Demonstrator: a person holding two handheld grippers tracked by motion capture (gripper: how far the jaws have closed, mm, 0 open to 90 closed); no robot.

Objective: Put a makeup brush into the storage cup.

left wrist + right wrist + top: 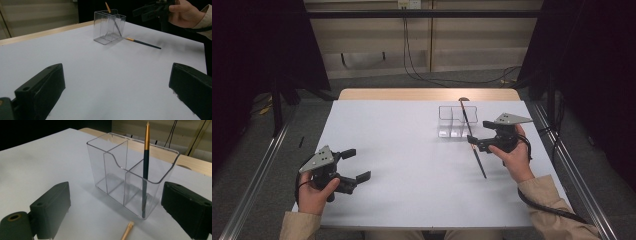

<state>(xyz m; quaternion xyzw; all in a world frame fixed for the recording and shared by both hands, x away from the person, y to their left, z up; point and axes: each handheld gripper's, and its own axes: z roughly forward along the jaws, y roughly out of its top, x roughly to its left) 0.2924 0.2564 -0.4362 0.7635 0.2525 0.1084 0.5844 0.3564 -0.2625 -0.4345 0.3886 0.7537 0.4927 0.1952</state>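
In the high view, a white table (412, 150) carries a clear plastic organizer (452, 121) toward its far right part, short of the far edge. One dark brush with a gold end (465, 119) stands tilted inside the organizer, its tip rising above the rim. A second brush (477, 160) lies flat on the table just on the near side of the organizer, running toward the near right. The right gripper (476, 143), held in the right hand (514, 155), hovers beside the lying brush near the right edge; whether its jaws are spread cannot be told here. The left gripper (356, 164), held in the left hand (314, 192), sits near the near left corner with its jaws spread wide and nothing between them.

In the left gripper view, the two black jaws stand far apart over bare table. Farther off, the organizer (109, 26) stands with the upright brush (108, 7) poking out, and the lying brush (143, 43) rests just beside its base. The right gripper (145, 11) is at the top right.

In the right gripper view, the jaws are wide apart and empty, flanking the organizer (130, 172). The upright brush (145, 167) leans in the right-hand compartment. The pale end of the lying brush (127, 231) shows on the table below.
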